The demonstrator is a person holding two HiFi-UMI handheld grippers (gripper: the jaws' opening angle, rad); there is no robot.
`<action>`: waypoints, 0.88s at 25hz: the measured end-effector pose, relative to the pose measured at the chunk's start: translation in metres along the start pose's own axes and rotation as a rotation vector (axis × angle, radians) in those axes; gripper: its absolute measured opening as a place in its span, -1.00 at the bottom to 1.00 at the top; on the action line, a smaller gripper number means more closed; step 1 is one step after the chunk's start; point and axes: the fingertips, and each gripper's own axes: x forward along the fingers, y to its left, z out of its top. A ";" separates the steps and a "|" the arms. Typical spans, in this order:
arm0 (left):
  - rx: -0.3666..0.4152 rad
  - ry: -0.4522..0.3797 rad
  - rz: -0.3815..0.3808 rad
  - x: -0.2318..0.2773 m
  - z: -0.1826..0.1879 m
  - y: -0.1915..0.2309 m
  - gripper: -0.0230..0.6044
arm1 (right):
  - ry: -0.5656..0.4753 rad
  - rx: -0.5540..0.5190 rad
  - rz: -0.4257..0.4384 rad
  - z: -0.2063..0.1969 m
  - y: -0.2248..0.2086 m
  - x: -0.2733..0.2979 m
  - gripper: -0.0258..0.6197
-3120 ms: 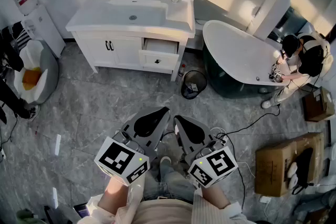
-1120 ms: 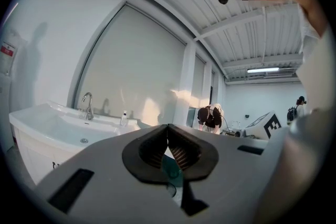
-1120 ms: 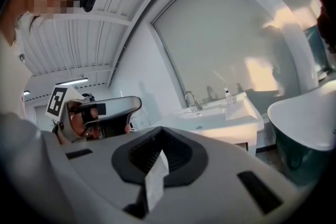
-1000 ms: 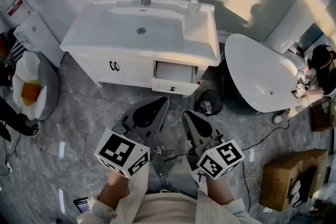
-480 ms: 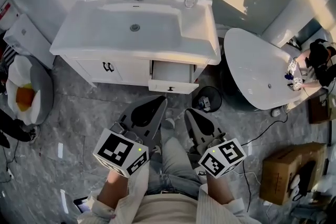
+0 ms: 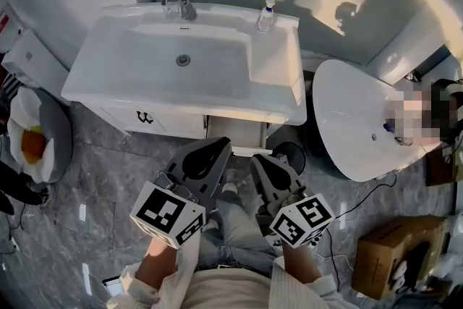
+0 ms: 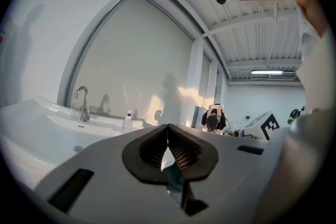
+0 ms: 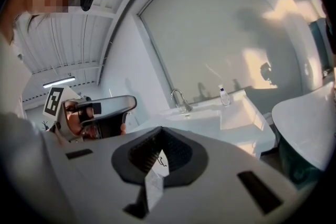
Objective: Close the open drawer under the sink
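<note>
**Jaws Shut, Drawer Just Ahead**

We hold the left gripper [image 6: 219, 147] and the right gripper [image 6: 259, 158] with jaws pressed together and nothing between them, probably because a push wants a blunt tip, not a grasp. The open drawer [image 6: 235, 131] juts from under the sink [image 6: 277, 58], just beyond both tips. We cannot tell whether either tip touches it.

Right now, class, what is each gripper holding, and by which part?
Nothing is held. The left gripper and the right gripper each have their jaws closed together with nothing between them.
</note>
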 end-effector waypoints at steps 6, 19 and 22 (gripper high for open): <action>-0.002 0.001 0.017 0.043 0.018 0.022 -0.88 | 0.015 -0.011 0.024 0.031 -0.030 0.032 -0.89; -0.010 0.013 0.021 0.093 0.016 0.049 -0.88 | 0.033 -0.014 0.032 0.047 -0.068 0.065 -0.89; -0.016 0.026 -0.002 0.098 0.013 0.051 -0.88 | 0.045 0.004 0.010 0.041 -0.073 0.070 -0.89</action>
